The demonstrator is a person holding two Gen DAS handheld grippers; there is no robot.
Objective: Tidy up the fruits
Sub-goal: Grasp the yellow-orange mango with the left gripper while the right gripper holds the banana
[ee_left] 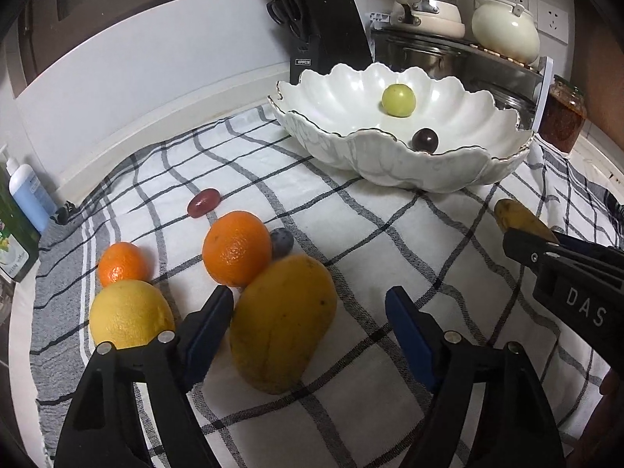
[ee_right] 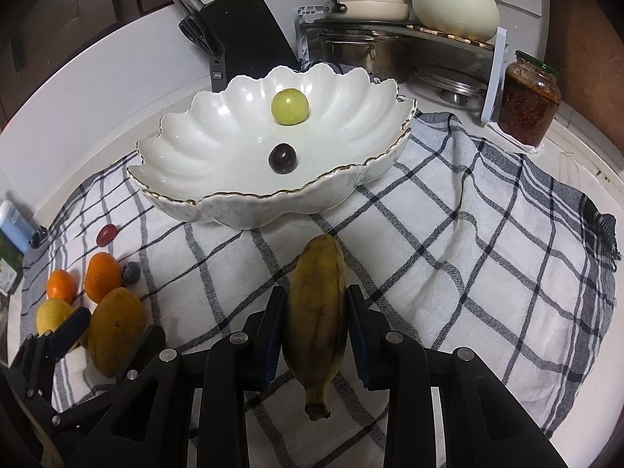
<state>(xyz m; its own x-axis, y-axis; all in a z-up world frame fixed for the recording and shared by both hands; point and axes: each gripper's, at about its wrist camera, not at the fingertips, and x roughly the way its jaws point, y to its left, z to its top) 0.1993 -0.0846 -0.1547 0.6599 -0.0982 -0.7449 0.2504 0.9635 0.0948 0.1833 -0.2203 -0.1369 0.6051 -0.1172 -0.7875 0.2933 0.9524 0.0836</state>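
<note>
At the far left of the checked cloth stands a blue bottle beside a green-labelled package; the print on both is too small to read. Next comes the loose fruit: a lemon, a small orange just behind it, a red grape farther back, a larger orange and a dark plum touching it.

The left gripper has its blue-padded jaws spread wide, with a mango lying on the cloth between them; the left pad is just beside the fruit, the right pad well apart from it.

Behind stands a black knife block with a small label reading "OPPEIN". The white scalloped bowl rests on the cloth and contains a green grape and a dark grape, apart from each other.

The right gripper is clamped on a banana, held lengthwise above the cloth, stem end toward the camera, tip toward the bowl. From the left wrist view its body shows the letters "DAS".

At right, a rack carries cream pots, with a steel pot beneath. A jar of red-brown paste stands beside it; no label is legible.
</note>
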